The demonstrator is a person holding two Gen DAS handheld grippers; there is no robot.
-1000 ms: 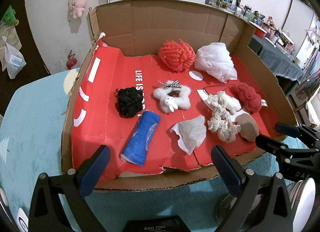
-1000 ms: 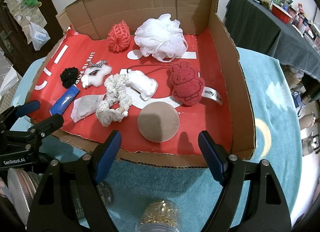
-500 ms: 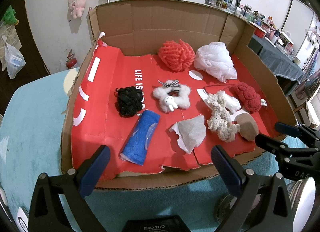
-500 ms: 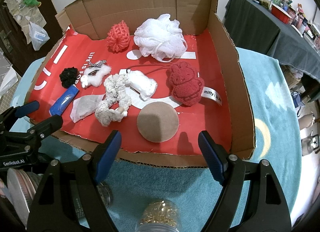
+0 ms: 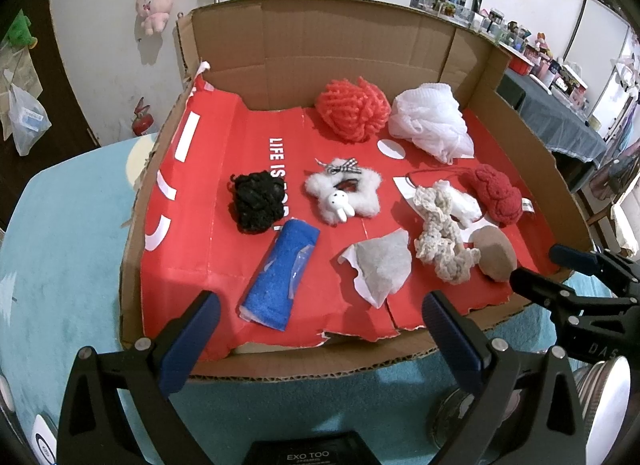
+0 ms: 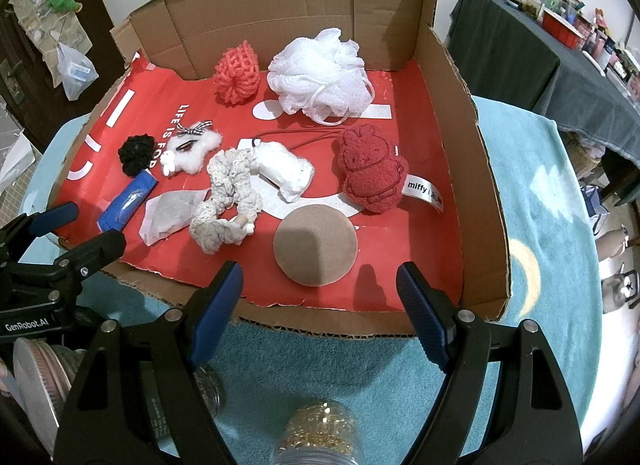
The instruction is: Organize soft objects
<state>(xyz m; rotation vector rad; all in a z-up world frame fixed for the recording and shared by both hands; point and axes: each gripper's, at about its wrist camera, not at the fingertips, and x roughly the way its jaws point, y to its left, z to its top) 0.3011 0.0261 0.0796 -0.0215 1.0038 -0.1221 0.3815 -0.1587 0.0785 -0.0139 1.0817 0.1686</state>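
Spread across the red-lined floor of an open cardboard tray (image 6: 448, 77), every soft item in sight. Ahead of the left gripper (image 5: 316, 335), fingers (image 5: 190, 339) held wide apart and gripping nothing: a blue sponge roll (image 5: 280, 277) nearest, a black scrunchie (image 5: 256, 205) and a white fluffy bunny clip (image 5: 344, 195) beyond it, a grey-white cloth scrap (image 5: 380, 265) off toward the right finger. Ahead of the right gripper (image 6: 320, 313), fingers likewise spread and empty, hovering over the tray's near edge: a tan felt disc (image 6: 316, 249) closest, then a cream crochet scrunchie (image 6: 228, 201) touching a white plush piece (image 6: 286, 171), a red bunny plush (image 6: 372, 173) just beyond the right finger, and farthest back a coral mesh pouf (image 6: 236, 75) beside a white bath pouf (image 6: 320, 73).

No visible grouping by colour or kind; items loosely scattered, some overlapping. Equally consistent with a collection gathered into the tray as wanted, or a pile awaiting sorting out of it. On the teal-covered worktop (image 6: 532, 193) near the fingers, only jars.
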